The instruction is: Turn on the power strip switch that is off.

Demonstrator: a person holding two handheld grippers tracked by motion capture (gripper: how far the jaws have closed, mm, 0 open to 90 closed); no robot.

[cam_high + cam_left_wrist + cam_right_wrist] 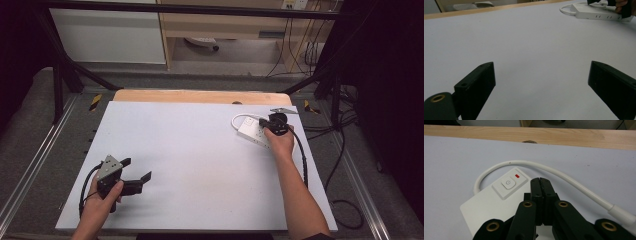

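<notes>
A white power strip lies at the far right of the white board, and its white cable loops out from its far end. In the right gripper view the power strip shows a square power button with a lit red light beside it. My right gripper is shut with nothing between its jaws, its tips just right of the button and over the strip's end. My left gripper rests open near the front left of the board, its jaws wide apart over bare board.
The white board sits on a wooden table whose edge shows at the back. A dark metal frame and loose cables run along the right side. From the left gripper view, the power strip lies far off at the upper right.
</notes>
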